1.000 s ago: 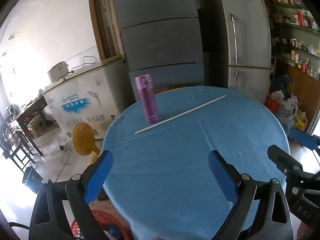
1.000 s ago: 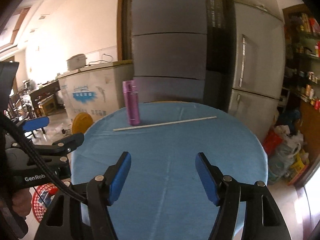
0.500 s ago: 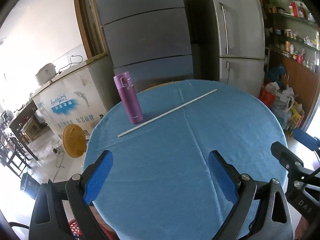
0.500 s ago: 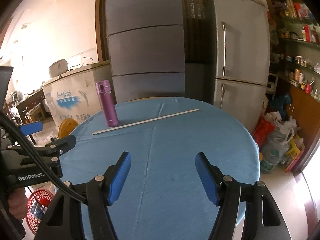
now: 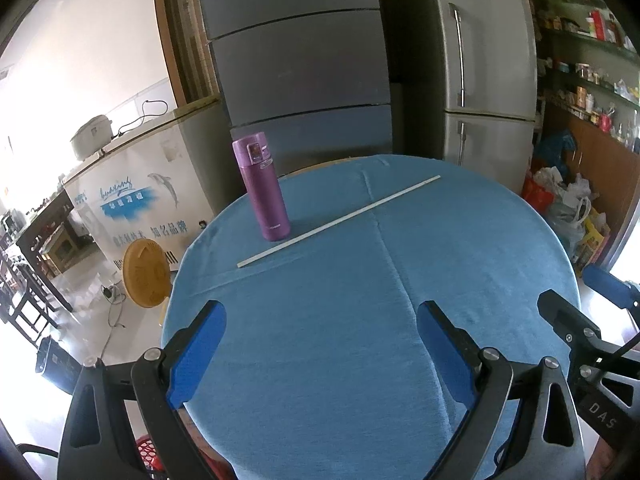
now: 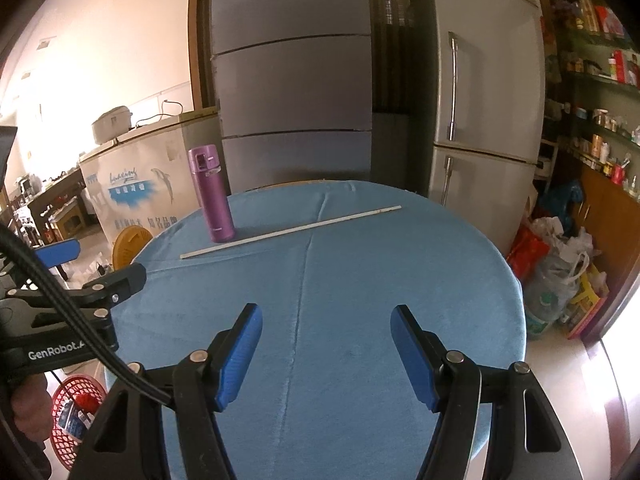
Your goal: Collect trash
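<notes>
A round table with a blue cloth point(image 5: 360, 320) point(image 6: 360, 280) holds a purple flask point(image 5: 264, 192) point(image 6: 212, 196) standing upright at the far left and a long thin white stick point(image 5: 340, 220) point(image 6: 292, 232) lying just in front of it. My left gripper point(image 5: 320, 344) is open and empty over the near edge of the table. My right gripper point(image 6: 326, 352) is open and empty over the near part. A red basket point(image 6: 76, 404) holding some items stands on the floor at the left, below the table; its rim shows in the left wrist view point(image 5: 148, 456).
Grey fridges point(image 5: 300, 60) stand behind the table. A white chest freezer point(image 5: 140, 184) and a yellow fan point(image 5: 146, 274) are at the left. Bags of clutter point(image 6: 556, 264) lie on the floor at the right, under shelves. The left gripper's body point(image 6: 60, 320) shows in the right wrist view.
Both grippers have swung a little to the left and come closer to the table; the flask and stick appear nearer. Both stayed open and empty.
</notes>
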`<state>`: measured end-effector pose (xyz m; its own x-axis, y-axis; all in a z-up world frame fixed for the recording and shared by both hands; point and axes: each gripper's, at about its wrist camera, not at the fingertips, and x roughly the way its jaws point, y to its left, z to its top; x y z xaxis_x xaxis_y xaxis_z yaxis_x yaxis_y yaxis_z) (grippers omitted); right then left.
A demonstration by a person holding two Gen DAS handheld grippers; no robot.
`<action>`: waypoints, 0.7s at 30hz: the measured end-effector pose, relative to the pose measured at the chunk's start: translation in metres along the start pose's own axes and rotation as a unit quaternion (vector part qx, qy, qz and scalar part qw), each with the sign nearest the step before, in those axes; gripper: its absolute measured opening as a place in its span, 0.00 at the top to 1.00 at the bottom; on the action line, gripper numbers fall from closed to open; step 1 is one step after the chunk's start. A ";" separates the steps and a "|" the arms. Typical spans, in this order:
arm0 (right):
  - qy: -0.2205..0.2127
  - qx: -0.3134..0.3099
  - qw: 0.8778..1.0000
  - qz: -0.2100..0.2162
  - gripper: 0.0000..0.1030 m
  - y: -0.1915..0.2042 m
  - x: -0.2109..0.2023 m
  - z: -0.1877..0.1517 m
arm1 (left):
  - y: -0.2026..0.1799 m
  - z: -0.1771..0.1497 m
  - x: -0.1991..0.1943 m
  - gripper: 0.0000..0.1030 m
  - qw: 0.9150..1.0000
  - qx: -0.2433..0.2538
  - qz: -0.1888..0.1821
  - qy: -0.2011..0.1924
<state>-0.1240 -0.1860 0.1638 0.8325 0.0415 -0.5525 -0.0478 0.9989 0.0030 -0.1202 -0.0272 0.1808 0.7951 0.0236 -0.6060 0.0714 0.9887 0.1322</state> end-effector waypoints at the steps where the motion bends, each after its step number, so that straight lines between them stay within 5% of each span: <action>1: 0.000 0.000 1.000 -0.001 0.32 0.001 0.000 0.001 | 0.001 0.000 0.000 0.07 1.000 0.000 0.000 -0.001; 21: -0.005 0.010 1.000 -0.026 0.32 0.011 -0.013 0.009 | 0.014 0.000 -0.004 0.07 1.000 -0.003 -0.017 -0.013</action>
<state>-0.1302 -0.1752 0.1788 0.8394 -0.0097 -0.5434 0.0056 0.9999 -0.0092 -0.1222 -0.0137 0.1847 0.8081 -0.0142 -0.5889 0.0955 0.9896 0.1071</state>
